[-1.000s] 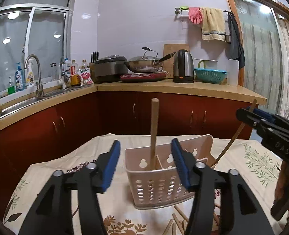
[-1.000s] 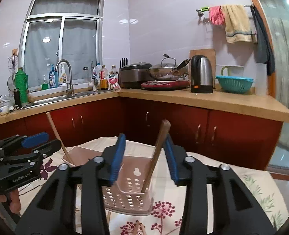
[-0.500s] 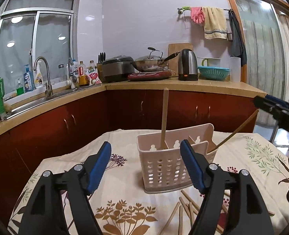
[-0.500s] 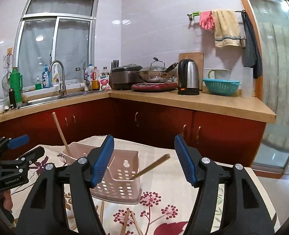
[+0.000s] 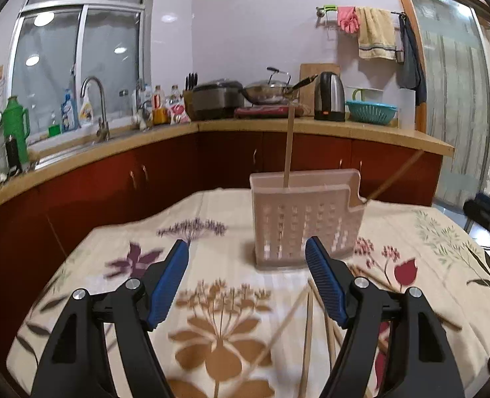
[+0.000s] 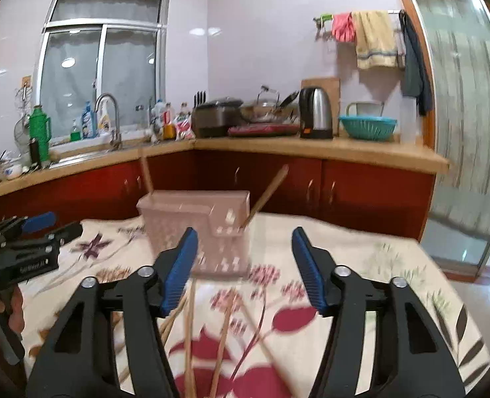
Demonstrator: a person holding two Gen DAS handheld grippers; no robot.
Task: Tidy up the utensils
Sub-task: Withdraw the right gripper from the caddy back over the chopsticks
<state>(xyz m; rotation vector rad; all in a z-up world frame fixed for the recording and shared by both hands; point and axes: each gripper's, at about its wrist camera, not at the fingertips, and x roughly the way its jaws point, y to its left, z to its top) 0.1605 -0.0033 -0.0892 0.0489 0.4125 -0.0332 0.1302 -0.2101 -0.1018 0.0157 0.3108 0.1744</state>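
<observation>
Behind the floral tablecloth (image 5: 212,301) runs an L-shaped kitchen surface (image 5: 361,132) with a pale wooden top over dark red cabinet doors (image 5: 165,172). On its left stretch a curved chrome faucet (image 5: 95,106) rises over the sink below a curtained window (image 5: 79,53), with a green thermos (image 5: 15,122) and several bottles nearby. Further right stand a knife block (image 5: 189,94), a rice cooker (image 5: 216,98), a wok (image 5: 265,91) on a red cooktop, a steel kettle (image 5: 329,101) before a wooden cutting board (image 5: 311,73), and a teal colander (image 5: 371,111). On the wall rail hang pink gloves (image 5: 347,20), a beige towel (image 5: 376,38) and a dark cloth (image 5: 410,66).
</observation>
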